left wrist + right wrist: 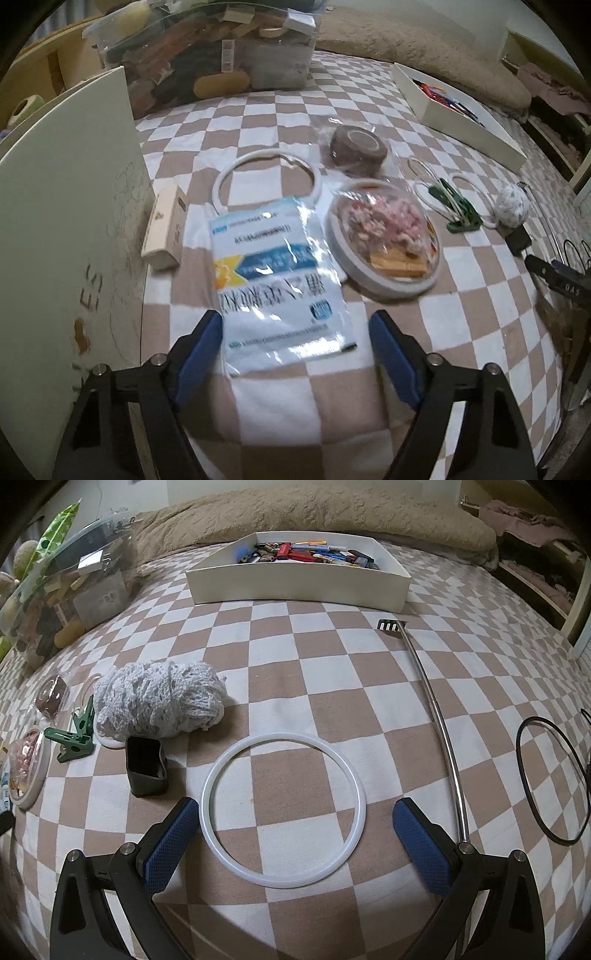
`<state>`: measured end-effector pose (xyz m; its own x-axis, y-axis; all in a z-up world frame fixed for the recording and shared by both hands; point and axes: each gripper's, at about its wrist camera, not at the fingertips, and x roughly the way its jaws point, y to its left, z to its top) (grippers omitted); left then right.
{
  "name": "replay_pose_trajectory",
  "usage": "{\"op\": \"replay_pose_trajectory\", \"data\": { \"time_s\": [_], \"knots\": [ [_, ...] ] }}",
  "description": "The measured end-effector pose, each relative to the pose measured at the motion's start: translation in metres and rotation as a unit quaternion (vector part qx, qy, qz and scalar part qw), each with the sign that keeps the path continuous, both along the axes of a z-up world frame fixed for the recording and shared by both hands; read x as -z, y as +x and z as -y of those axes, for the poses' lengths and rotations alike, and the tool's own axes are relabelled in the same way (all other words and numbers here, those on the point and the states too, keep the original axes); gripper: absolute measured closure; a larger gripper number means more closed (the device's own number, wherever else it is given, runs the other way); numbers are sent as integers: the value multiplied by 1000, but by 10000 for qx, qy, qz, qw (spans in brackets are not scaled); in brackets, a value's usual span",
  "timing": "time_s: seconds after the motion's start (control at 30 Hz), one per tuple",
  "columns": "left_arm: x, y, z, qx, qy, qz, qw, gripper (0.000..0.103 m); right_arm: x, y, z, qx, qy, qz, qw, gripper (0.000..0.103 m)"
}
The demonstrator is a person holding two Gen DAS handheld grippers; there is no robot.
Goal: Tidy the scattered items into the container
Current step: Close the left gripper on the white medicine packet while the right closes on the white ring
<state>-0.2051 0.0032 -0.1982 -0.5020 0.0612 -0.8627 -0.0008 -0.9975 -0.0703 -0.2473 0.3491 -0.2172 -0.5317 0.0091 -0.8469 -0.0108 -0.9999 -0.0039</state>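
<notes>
Grippers poised over a packet and a ring on a checked bedspread

Left wrist view: the left gripper (295, 345) pointed steeply down, its blue fingers apart, one on each side of the near end of a blue-and-white packet (275, 280) lying flat on the checked bedspread (480, 295). The left finger looked to be touching or just beside the packet's edge; the right stood clear. Nothing was clamped. The slippery packet probably needed a low, centred pinch on that near edge. A white ring (267, 177), a clear dish of bits (386, 236), a brown tape roll (358, 149) and a green clip (463, 208) lay beyond.

Right wrist view: the right gripper (295, 830) hung with fingers wide apart around a white ring (282, 808), holding nothing. The white box (299, 585), already part filled, sat well apart at the far side. The thin ring probably needed gripping across its rim.
</notes>
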Motion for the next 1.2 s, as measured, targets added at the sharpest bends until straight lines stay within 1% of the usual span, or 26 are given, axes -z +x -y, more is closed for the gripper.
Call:
{"op": "replay_pose_trajectory", "data": {
  "time_s": [0.13,0.23,0.37,0.43,0.5,0.57,0.6,0.67,0.8,0.87,1.03,1.13,1.2],
  "knots": [
    [0,-6,14,154,27,-23,9999,20,0,0,1,0,1,-13,10000,0],
    [0,-7,27,316,120,-29,9994,20,0,1,1,2,13,-3,10000,0],
    [1,-9,31,348,133,-13,9993,19,0,1,1,10,38,-3,10000,0],
    [3,-12,30,328,153,-6,9993,15,1,1,1,17,38,-2,10000,0],
    [6,-15,25,385,134,-1,9992,5,1,0,2,18,55,-3,10000,0],
    [9,-17,19,438,50,0,9990,0,2,0,3,18,91,-20,10000,0],
    [10,-17,18,430,-9,-29,9991,0,2,1,3,18,96,-28,9999,0],
    [11,-17,19,394,39,-38,9992,0,2,0,2,26,54,-26,10000,0],
    [12,-18,19,380,32,-27,9993,0,3,-3,5,57,98,16,9999,0],
    [12,-18,18,378,38,-27,9993,0,2,-7,3,120,45,53,9999,0],
    [12,-16,17,342,2,-105,9994,0,2,-9,4,130,39,38,9999,0],
    [12,-17,18,318,10,-133,9994,2,1,-9,5,67,37,-1,10000,5],
    [10,-16,21,287,67,-141,9995,8,0,-9,9,-25,88,-47,9999,14]
  ]
}}
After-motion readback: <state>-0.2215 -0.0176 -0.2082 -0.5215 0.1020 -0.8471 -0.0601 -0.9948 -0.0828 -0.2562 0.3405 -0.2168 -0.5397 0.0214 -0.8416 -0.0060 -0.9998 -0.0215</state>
